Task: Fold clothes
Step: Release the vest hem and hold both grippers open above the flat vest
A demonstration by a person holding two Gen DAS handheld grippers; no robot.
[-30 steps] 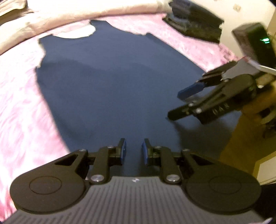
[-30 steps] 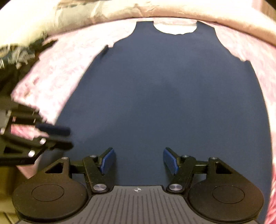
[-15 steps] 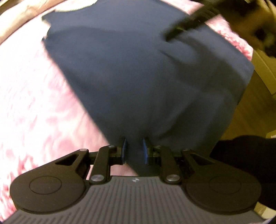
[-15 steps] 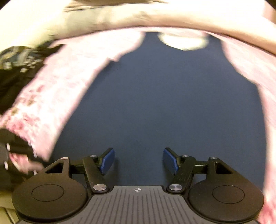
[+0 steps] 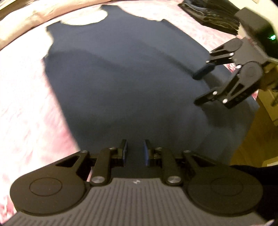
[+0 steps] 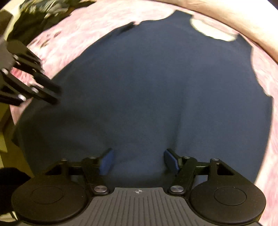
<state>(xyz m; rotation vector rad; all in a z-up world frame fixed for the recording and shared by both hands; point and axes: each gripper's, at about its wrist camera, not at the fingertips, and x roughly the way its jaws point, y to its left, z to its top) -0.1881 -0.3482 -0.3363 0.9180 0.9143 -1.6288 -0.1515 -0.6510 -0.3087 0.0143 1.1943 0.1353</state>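
A navy sleeveless shirt [image 5: 130, 78] [image 6: 156, 87] lies flat on a pink bedspread [image 5: 26, 113], neck hole at the far end. My left gripper [image 5: 135, 153] hovers over the near hem on the shirt's left side. Its pads stand a narrow gap apart and I see no cloth pinched between them. My right gripper [image 6: 138, 160] is wide open over the hem on the right side, with a soft wrinkle of cloth rising between its fingers. Each gripper also shows in the other's view: the right gripper [image 5: 196, 89] at right, the left gripper [image 6: 53, 96] at left.
A stack of dark folded clothes [image 5: 212, 15] [image 6: 34, 17] sits on the bed's far corner. A cream blanket [image 5: 26, 19] runs along the far side. The bed edge and a wooden floor [image 5: 252, 147] lie just right of the hem.
The left view swung down toward the hem's left corner half a second ago and has swung back. The right gripper has rolled, so the shirt now looks tilted in its view. Both jaw gaps are unchanged.
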